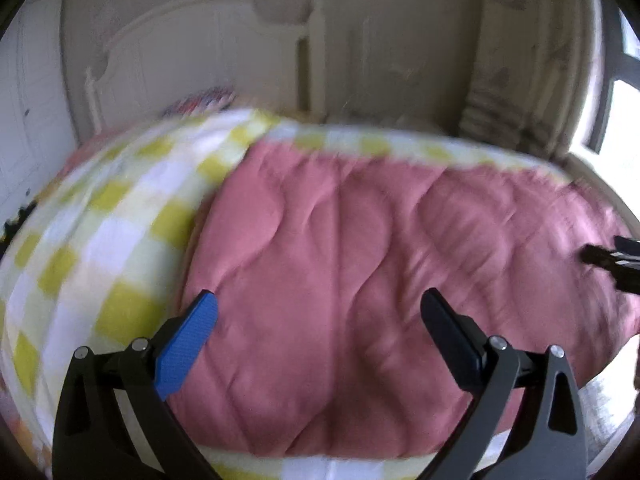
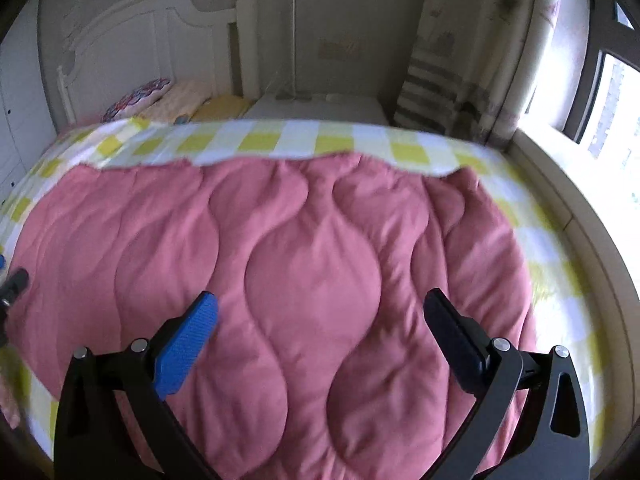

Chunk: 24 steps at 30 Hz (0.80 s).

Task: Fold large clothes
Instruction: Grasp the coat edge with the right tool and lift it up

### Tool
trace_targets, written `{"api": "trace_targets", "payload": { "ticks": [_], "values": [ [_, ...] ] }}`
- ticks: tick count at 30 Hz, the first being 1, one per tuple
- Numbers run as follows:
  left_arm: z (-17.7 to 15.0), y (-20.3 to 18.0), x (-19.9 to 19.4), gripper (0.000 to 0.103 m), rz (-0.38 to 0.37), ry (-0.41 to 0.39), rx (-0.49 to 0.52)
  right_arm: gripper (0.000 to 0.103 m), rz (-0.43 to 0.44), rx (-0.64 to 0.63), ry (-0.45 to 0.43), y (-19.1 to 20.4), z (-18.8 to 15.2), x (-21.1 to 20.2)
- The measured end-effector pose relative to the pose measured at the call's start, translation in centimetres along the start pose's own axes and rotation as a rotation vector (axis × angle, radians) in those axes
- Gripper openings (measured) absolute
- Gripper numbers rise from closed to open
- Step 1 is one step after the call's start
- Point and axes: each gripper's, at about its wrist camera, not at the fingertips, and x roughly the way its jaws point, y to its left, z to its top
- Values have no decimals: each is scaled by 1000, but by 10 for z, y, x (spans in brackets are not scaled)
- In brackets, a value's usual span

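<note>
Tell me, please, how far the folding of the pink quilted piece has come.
Done: the pink quilted piece lies spread flat on the checked sheet, perhaps already folded at the left, where layered edges show. In hand: nothing; the left gripper and right gripper both hover over it with jaws open. Left: grasping an edge and making the remaining folds.
</note>
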Motion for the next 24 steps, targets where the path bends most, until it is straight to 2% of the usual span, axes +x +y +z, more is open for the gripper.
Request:
{"api": "trace_targets", "payload": {
  "ticks": [2,4,6,8,9,11,12,13,16,18,21,24],
  "values": [
    [25,-10,-4,101,3,-42,26,98,-6,-2,-14,0,14,5],
    [52,-16,6,101,-4,-49,36,98,-24,-2,-21,4,28,13],
    [76,-19,27,101,41,-22,41,98,-40,3,-2,3,36,28],
    [93,-20,55,101,49,14,36,98,-67,-7,51,2,34,56],
    [97,-18,69,101,51,36,33,99,-50,8,82,0,30,68],
    [91,-12,112,101,89,147,32,99,-12,40,64,-6,26,74],
    [81,-7,138,101,85,233,19,99,-7,41,71,-6,27,74],
    [78,-2,144,101,52,241,-10,99,-6,36,82,-6,28,72],
    [79,1,143,101,36,237,-34,98,64,92,83,-19,25,50],
    [78,-1,143,101,43,237,-23,98,212,188,7,-39,4,10],
    [78,-3,144,101,42,237,-27,98,300,313,-73,-73,-44,-46],
    [78,-4,143,101,51,234,-21,98,331,401,-75,-101,-97,-82]
  ]
}}
